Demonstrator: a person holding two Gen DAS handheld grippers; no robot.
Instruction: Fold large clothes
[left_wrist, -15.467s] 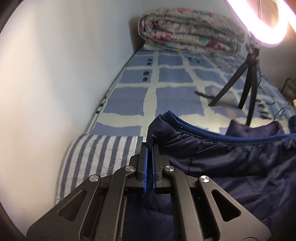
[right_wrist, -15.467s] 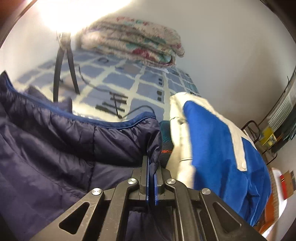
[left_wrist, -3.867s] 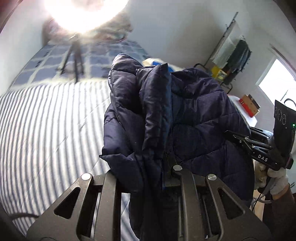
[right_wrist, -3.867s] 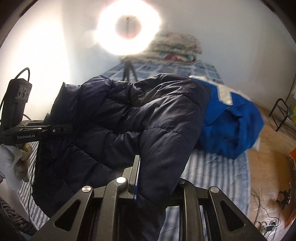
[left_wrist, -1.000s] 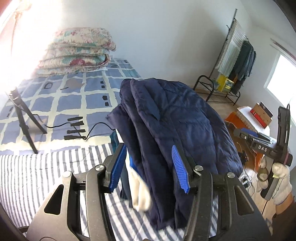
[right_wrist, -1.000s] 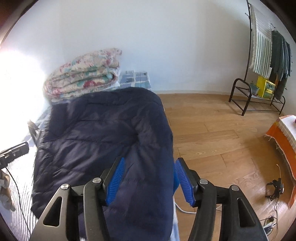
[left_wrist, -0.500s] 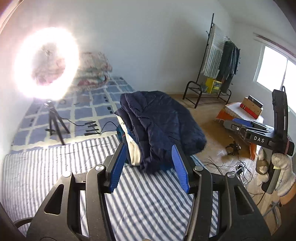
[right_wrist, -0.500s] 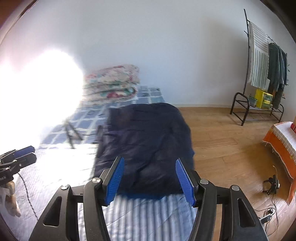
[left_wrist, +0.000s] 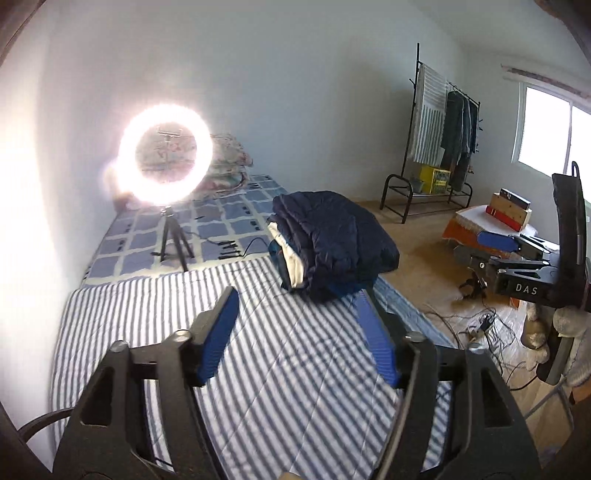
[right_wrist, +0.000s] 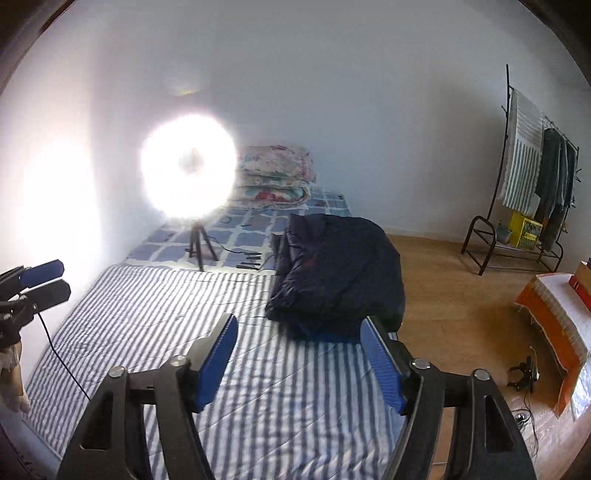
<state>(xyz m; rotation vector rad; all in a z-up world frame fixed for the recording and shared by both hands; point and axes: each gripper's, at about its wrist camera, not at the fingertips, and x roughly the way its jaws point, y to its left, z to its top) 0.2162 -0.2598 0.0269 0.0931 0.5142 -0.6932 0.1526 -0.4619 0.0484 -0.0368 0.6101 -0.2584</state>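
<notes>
A folded navy jacket (left_wrist: 334, 243) rests on a pile at the striped bed's (left_wrist: 280, 362) far edge. Both tongs, left (left_wrist: 299, 295) and right (right_wrist: 299, 321), are opening (nothing between them).

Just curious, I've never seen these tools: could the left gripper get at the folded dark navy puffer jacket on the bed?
Probably yes. The left gripper holds nothing, jaws opening, and only bare striped bedspread lies between it and the folded dark navy puffer jacket.

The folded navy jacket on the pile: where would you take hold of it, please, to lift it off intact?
Grip the navy jacket at its thick near edge, probably one gripper at each corner, coming from the striped sheet side, where that edge overhangs.
</notes>
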